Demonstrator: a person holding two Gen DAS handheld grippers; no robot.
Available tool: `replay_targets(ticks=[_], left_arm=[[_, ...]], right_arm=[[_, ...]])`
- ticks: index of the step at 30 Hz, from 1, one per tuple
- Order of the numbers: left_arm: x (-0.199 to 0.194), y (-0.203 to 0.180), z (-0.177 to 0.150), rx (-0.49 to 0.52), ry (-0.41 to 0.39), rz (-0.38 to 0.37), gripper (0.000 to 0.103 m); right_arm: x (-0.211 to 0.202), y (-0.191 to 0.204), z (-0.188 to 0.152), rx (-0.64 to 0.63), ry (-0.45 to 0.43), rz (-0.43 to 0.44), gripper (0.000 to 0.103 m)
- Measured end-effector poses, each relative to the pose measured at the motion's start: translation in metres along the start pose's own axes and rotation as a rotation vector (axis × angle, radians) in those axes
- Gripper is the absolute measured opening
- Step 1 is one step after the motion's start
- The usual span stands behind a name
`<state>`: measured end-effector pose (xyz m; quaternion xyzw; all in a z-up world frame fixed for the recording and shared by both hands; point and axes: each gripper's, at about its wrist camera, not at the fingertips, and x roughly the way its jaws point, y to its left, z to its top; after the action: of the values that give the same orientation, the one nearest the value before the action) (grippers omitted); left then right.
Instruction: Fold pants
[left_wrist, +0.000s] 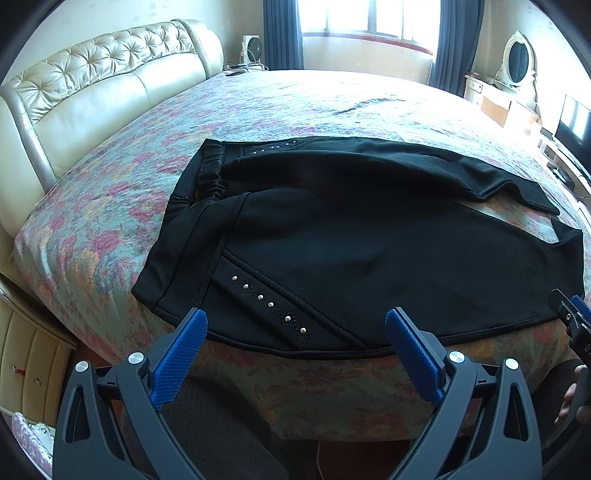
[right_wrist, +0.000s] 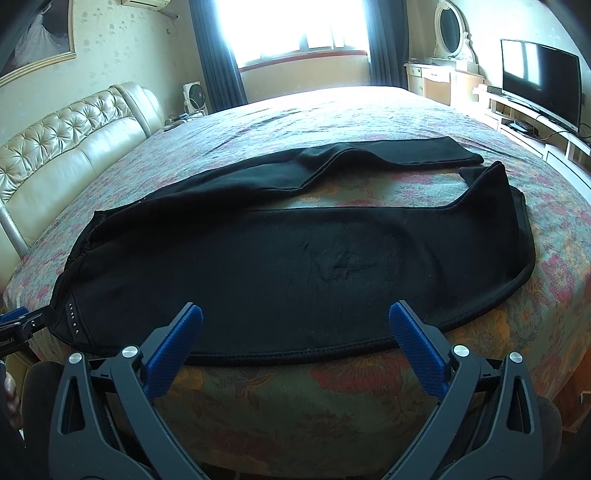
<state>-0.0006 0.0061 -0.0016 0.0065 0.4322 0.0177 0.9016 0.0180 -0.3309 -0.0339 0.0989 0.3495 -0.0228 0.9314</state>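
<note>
Left wrist view: black pants spread on the bed, both tongs held apart

Black pants (left_wrist: 369, 251) are seen laid flat across a floral bedspread (left_wrist: 110, 206), waistband toward 9 o'clock and legs toward 3 o'clock, with a studded pocket seam (left_wrist: 269, 304) near the front edge. The left tongs (left_wrist: 295, 328) are held spread and empty just short of the near hem. In the right wrist view, the right tongs (right_wrist: 295, 321) are likewise spread wide, gripping nothing, at 6 o'clock of the near leg.
</note>
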Motion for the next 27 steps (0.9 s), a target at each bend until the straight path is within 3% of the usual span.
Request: replay_targets(ticks=[27], left_arm=[[0.0000,0.0040,-0.0015,-0.006,-0.003,0.005,0.096]], right_arm=[[0.0015,-0.0018,-0.0032,0.007,0.010,0.000,0.101]])
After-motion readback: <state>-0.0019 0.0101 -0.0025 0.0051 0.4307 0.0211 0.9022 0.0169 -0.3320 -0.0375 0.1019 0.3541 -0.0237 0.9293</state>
